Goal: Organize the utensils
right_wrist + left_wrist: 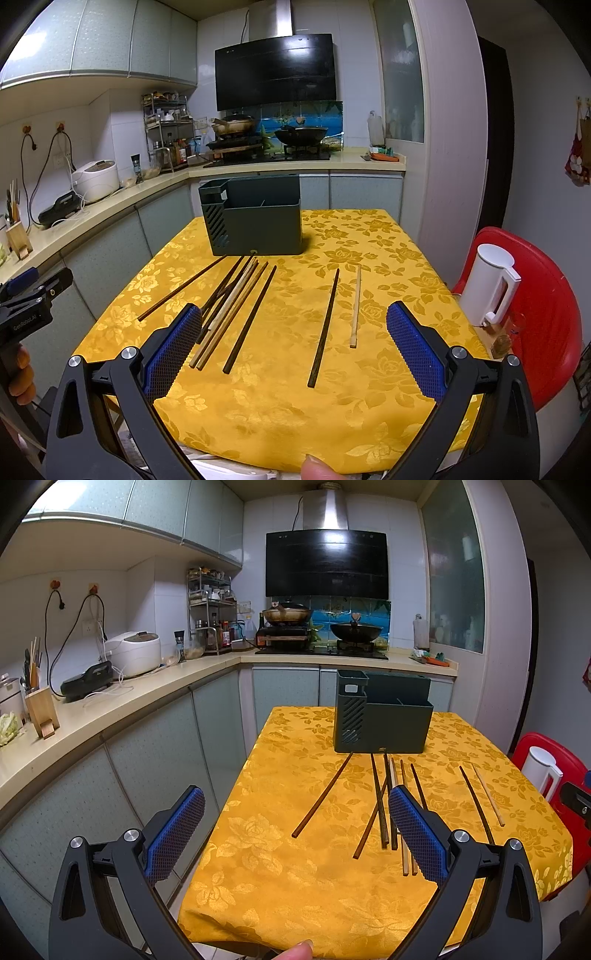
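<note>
Several wooden chopsticks lie loose on the yellow floral tablecloth (369, 406): a lone dark one (181, 288) at the left, a crossed bundle (236, 302) in the middle, and a dark chopstick (325, 328) beside a pale one (355, 306) to the right. Behind them stands a dark green utensil holder (258, 229) with compartments, also seen in the left wrist view as the holder (384, 720) beyond the bundle (384, 805). My left gripper (295, 830) hovers open over the table's near left part. My right gripper (293, 350) hangs open above the near edge, with nothing between the fingers.
A white kettle (487, 288) rests on a red chair (546, 314) right of the table. A kitchen counter (110, 716) with a rice cooker (135, 653) and knife block (40, 712) runs along the left. Stove and pans stand at the back. A person's fingertip (314, 469) shows at the bottom.
</note>
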Available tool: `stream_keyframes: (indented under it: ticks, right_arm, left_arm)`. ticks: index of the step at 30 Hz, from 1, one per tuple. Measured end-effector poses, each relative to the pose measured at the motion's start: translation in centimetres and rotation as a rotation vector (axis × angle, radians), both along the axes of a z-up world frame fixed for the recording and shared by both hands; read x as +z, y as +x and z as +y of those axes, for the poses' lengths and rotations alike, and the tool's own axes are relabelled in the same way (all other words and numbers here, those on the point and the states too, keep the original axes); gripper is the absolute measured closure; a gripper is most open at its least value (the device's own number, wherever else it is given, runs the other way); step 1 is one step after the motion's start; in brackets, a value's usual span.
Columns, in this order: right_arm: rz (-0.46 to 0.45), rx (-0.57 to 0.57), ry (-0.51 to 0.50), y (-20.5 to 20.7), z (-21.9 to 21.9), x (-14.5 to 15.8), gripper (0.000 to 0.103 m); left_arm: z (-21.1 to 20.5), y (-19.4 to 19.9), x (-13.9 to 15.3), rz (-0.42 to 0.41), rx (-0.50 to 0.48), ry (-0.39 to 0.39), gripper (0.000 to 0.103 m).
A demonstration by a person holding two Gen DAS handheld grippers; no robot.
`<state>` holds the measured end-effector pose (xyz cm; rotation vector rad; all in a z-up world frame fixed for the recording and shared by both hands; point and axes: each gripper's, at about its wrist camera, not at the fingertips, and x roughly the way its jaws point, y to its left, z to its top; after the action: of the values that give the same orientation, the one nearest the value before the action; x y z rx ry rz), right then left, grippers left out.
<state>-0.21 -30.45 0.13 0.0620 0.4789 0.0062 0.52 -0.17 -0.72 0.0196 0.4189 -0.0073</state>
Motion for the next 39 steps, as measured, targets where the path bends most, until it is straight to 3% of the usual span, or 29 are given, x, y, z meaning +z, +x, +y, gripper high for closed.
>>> stream_keyframes:
  ticks: [39]
  right_arm:
    - [0.003, 0.000, 0.005, 0.06, 0.35, -0.11, 0.005]
  left_arm:
    - [0.02, 0.15, 0.20, 0.007, -0.003, -0.002, 0.007]
